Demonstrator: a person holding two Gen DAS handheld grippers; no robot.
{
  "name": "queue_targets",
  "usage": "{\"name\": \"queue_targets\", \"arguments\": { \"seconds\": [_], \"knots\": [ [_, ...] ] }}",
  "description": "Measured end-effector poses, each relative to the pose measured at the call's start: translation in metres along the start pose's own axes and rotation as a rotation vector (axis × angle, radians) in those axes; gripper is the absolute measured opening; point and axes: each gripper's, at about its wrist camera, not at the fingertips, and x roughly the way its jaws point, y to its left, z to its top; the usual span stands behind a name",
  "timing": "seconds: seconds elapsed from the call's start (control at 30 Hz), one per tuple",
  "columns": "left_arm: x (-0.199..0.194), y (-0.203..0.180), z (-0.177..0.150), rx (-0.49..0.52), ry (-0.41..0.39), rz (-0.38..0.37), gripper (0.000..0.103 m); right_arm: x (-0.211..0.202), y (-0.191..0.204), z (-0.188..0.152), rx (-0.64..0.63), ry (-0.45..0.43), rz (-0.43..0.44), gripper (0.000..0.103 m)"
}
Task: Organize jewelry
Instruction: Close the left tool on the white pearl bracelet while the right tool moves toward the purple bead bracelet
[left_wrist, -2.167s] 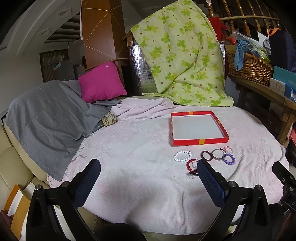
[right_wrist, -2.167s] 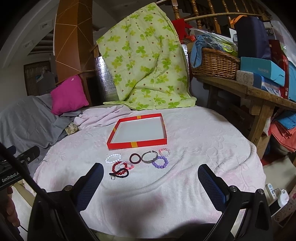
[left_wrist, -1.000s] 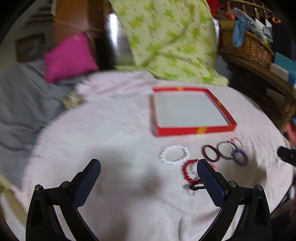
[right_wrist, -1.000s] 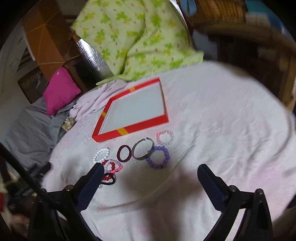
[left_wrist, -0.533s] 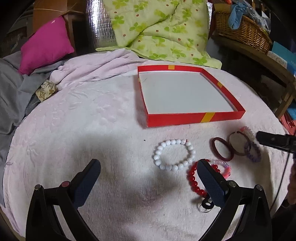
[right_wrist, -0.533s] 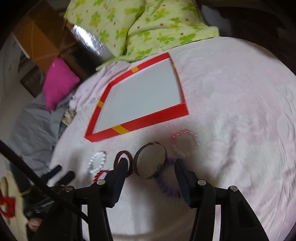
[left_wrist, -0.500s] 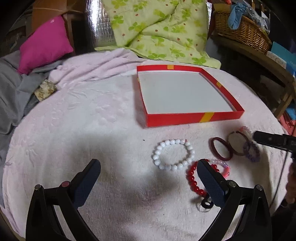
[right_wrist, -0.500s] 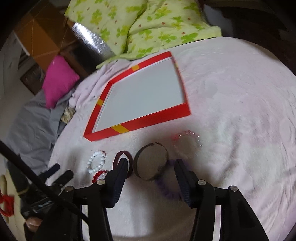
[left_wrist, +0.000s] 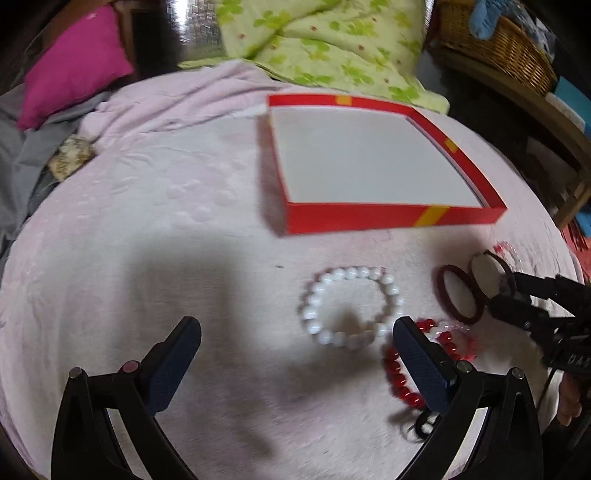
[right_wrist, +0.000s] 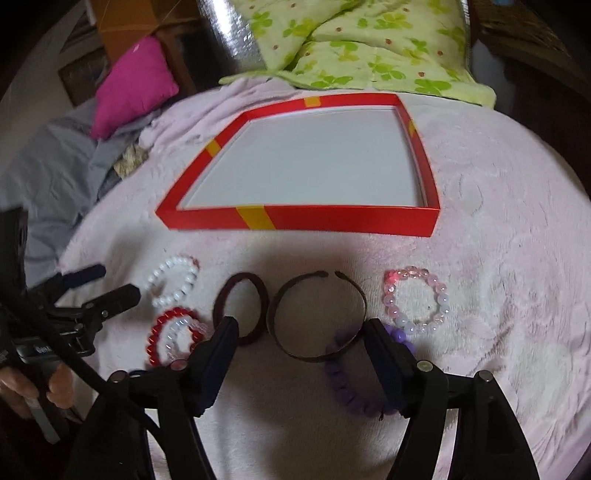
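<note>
A red shallow box (left_wrist: 388, 216) (right_wrist: 332, 219) with a white floor lies on the pink-covered table. In front of it lie several bracelets: white beads (left_wrist: 349, 306) (right_wrist: 173, 282), red beads (left_wrist: 400, 378) (right_wrist: 159, 332), a dark red band (left_wrist: 458, 293) (right_wrist: 242, 308), a bronze open cuff (right_wrist: 317, 317) (left_wrist: 489, 271), pale pink beads (right_wrist: 417, 304) and purple beads (right_wrist: 351, 387). My left gripper (left_wrist: 295, 354) is open, low over the cloth just in front of the white bracelet. My right gripper (right_wrist: 301, 347) is open, its fingers either side of the bronze cuff.
A green flowered quilt (left_wrist: 325, 40) hangs behind the box. A magenta pillow (left_wrist: 74, 59) and a grey cloth (right_wrist: 48, 166) lie at the left. A wicker basket (left_wrist: 495, 40) sits on a wooden bench at the right. The pink cloth (left_wrist: 147, 206) covers the round table.
Both grippers have moved forward and down toward the bracelets. The right gripper's fingers have narrowed and now straddle the bronze cuff. The left gripper has come close to the white bracelet.
</note>
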Motion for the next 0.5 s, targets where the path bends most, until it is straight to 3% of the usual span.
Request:
{"name": "queue_targets", "arguments": {
  "seconds": [0.33,0.5],
  "knots": [
    [0.023,-0.007,0.006,-0.001,0.055,-0.054,0.102,0.010,0.005,-0.004,-0.155,0.007,-0.037,0.080],
    [0.023,-0.006,0.011,-0.001,0.039,-0.081,0.083,0.011,-0.010,0.006,-0.088,-0.007,-0.013,0.080]
  ]
}}
